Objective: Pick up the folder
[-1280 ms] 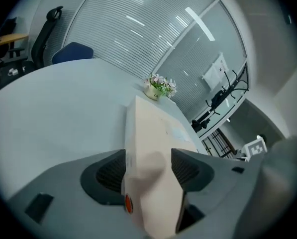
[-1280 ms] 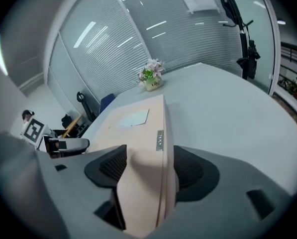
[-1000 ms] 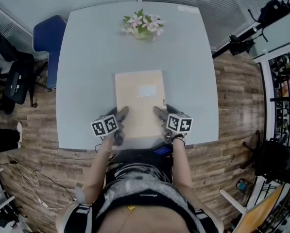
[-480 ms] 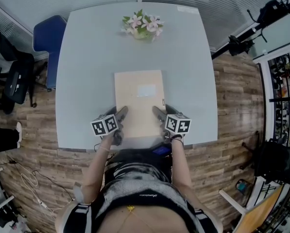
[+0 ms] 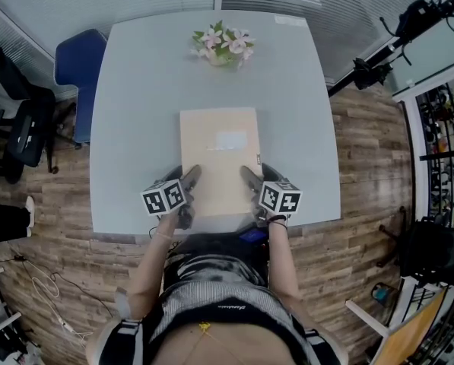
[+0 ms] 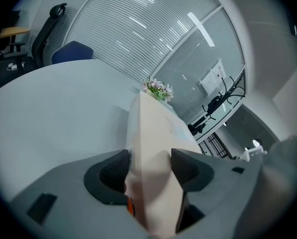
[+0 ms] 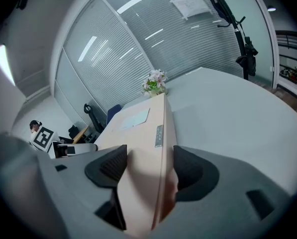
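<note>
A beige folder [image 5: 219, 154] with a pale label lies lengthwise on the pale grey table [image 5: 135, 90], its near end towards me. My left gripper [image 5: 188, 178] grips the near left edge. In the left gripper view the folder [image 6: 153, 143] stands edge-on between the two dark pads, and the left gripper [image 6: 149, 168] is shut on it. My right gripper [image 5: 251, 176] holds the near right edge. In the right gripper view the folder [image 7: 146, 148] fills the gap, and the right gripper [image 7: 146, 166] presses on both faces.
A small pot of pink and white flowers [image 5: 223, 42] stands at the table's far edge. A blue chair [image 5: 74, 59] and a black office chair [image 5: 14, 128] are at the left. A black stand [image 5: 379, 67] is at the right on the wooden floor.
Both grippers have risen a little, and the folder's near end has come up with them. The flowers have not moved.
</note>
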